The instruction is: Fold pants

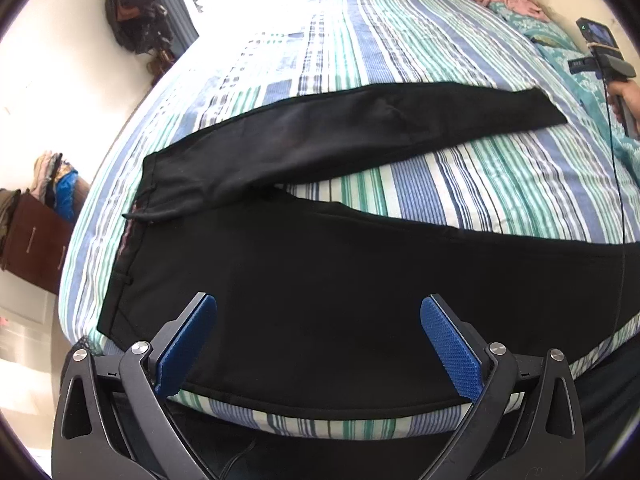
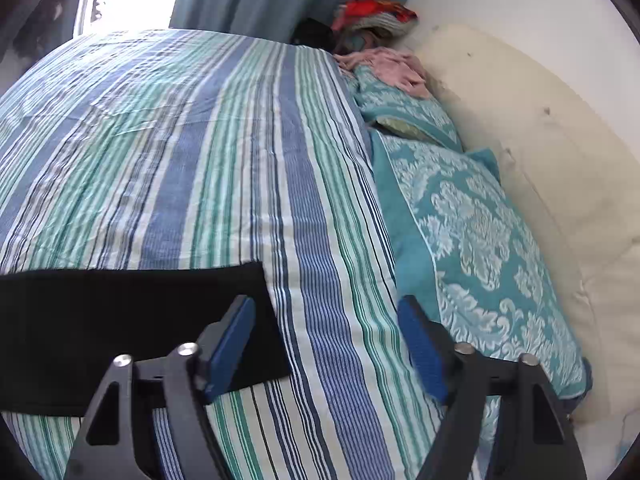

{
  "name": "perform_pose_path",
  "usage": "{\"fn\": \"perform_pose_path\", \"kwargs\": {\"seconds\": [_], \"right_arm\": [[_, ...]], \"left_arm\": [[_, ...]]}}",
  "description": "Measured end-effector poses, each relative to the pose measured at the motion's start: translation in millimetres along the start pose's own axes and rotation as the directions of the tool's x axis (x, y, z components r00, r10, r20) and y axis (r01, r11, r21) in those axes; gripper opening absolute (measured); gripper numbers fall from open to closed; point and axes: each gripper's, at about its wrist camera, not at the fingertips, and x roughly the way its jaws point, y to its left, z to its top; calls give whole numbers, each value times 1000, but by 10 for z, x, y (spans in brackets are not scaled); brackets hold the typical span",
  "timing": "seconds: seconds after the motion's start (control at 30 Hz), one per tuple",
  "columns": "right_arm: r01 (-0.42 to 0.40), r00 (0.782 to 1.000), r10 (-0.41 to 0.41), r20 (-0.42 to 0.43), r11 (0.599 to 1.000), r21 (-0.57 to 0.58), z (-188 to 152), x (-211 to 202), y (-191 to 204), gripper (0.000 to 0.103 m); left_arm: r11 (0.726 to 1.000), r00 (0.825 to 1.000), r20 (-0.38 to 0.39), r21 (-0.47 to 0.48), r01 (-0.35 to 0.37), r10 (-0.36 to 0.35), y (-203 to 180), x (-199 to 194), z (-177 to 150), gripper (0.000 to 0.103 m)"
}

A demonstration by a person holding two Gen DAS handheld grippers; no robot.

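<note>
Black pants lie spread on the striped bedspread, waistband at the left, two legs splayed to the right. My left gripper is open and empty, hovering over the near leg close to the bed's front edge. In the right wrist view, a leg's hem end lies at lower left. My right gripper is open and empty above the bedspread, just right of that hem. The right gripper, held in a hand, also shows in the left wrist view at the far right.
Teal patterned pillows lie along the bed's right side against a cream headboard. A pink cloth and piled clothes sit in the far corner. A brown cabinet stands left of the bed. A thin cable hangs at right.
</note>
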Motion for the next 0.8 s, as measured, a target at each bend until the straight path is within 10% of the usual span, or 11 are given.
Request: {"fn": "perform_pose_path", "kwargs": {"seconds": [0.2,0.43,0.8], "right_arm": [[-186,981,195,-20,960,211,-928,-14,-378,79],[-379,907,415,-72,879,288,-2440,-564,-678,82],[-219,919,317,-233,904,367,-3579,-475,-1249,86]], "left_arm": [[999,998,-56,32,19,-17,-96,208,-188,102],[999,998,-51,19,25,-24,-69,144,-324,102],[998,996,-85,38,42,-38,-213,79,-447,102]]}}
